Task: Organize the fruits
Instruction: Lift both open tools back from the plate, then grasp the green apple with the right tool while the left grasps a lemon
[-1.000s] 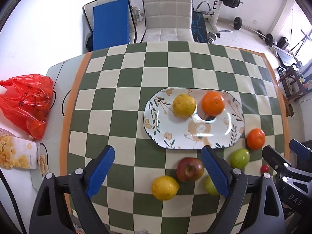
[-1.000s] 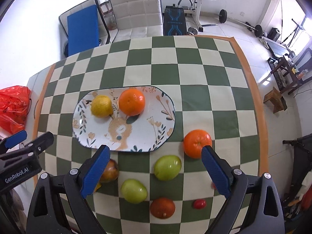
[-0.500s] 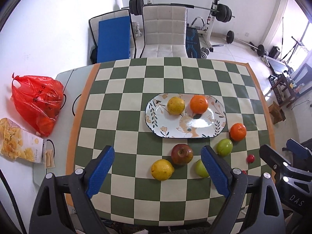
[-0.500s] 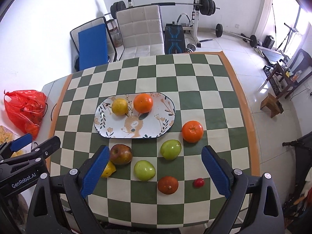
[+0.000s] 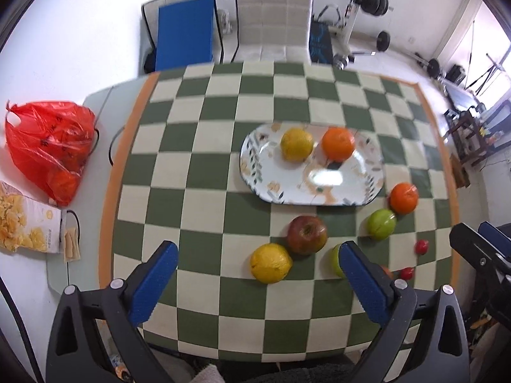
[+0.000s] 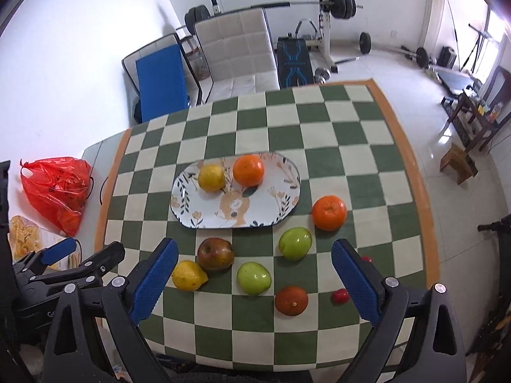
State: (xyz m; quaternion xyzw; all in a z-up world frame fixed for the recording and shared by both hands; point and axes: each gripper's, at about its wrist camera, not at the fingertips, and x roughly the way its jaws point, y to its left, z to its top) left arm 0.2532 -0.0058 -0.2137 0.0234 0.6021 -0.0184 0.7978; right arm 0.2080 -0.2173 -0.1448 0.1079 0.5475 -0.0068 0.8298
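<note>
A patterned oval plate on the checkered table holds a yellow citrus and an orange. In front of it lie an orange, two green apples, a red apple, a lemon, a dark orange and small red fruits. My left gripper is open and empty above the lemon and red apple. My right gripper is open and empty above the front fruits.
A red plastic bag and a snack packet lie on the grey table part at left. Chairs and gym weights stand behind the table. A wooden stool stands on the floor at right.
Both grippers have pulled back and up from the table; the left then shifted left. Both stay open. No fruit has moved.
</note>
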